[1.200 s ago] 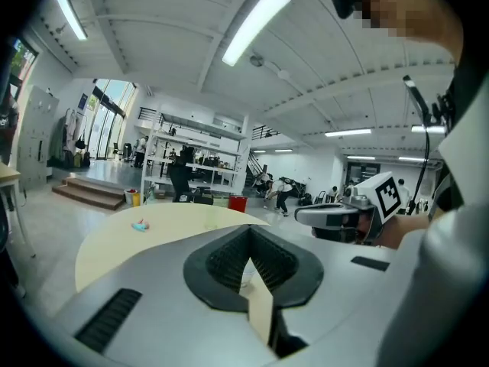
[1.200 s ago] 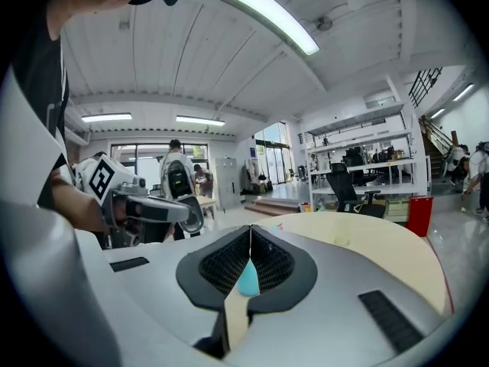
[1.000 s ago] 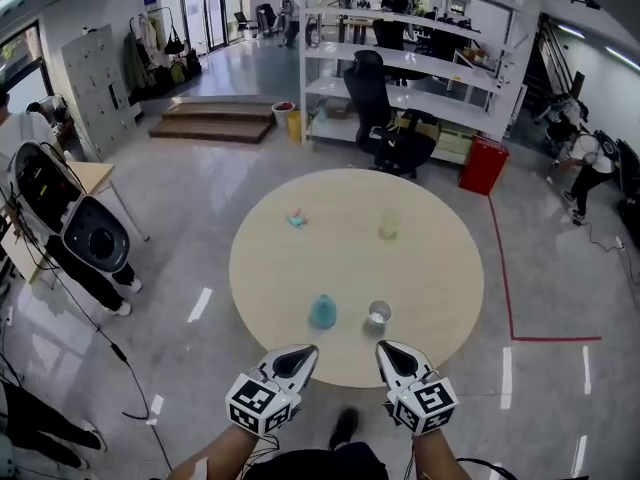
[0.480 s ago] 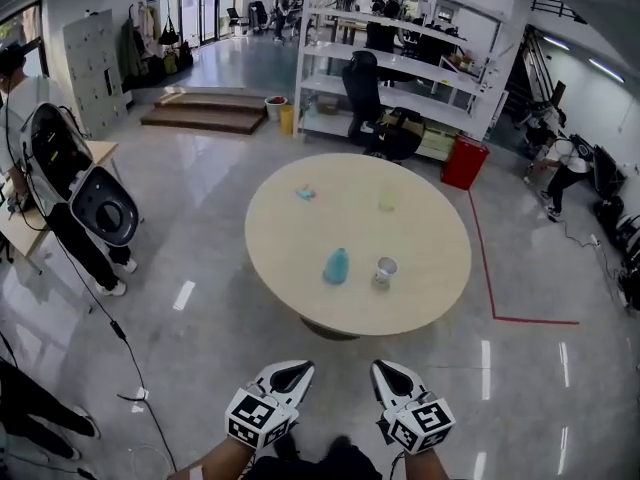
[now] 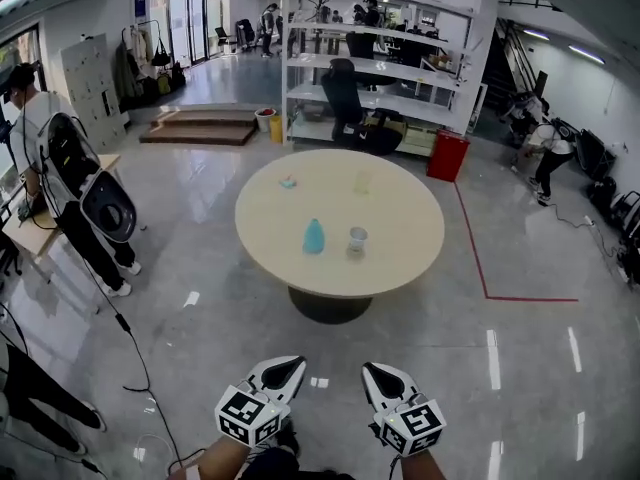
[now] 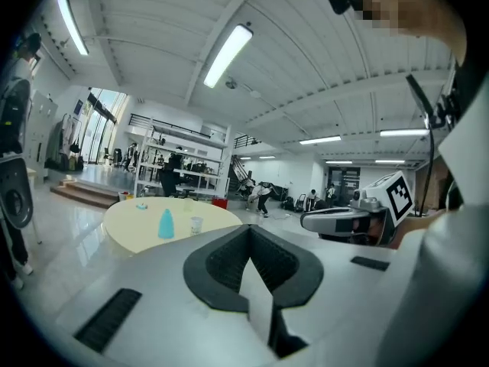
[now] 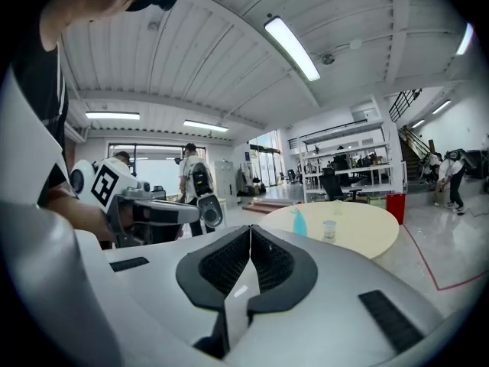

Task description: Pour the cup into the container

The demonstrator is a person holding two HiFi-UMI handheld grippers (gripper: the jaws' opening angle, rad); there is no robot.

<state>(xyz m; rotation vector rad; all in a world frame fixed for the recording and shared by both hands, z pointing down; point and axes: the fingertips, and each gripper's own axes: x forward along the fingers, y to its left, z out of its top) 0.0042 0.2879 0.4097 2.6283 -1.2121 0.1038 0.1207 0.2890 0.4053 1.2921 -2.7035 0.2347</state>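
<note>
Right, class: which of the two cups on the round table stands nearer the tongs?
The clear cup beside the blue bottle, on the near half of the table; the pale yellowish cup stands further back, toward the far edge.

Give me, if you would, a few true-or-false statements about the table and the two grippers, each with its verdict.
1. The blue container and the clear cup stand side by side on the round table. True.
2. The right gripper holds the clear cup. False: its jaws are together with nothing between them, and the cup stands on the table.
3. The left gripper is shut and empty. True.
4. Both grippers are over the tabletop. False: they are over the floor, well short of the table's near edge.
</note>
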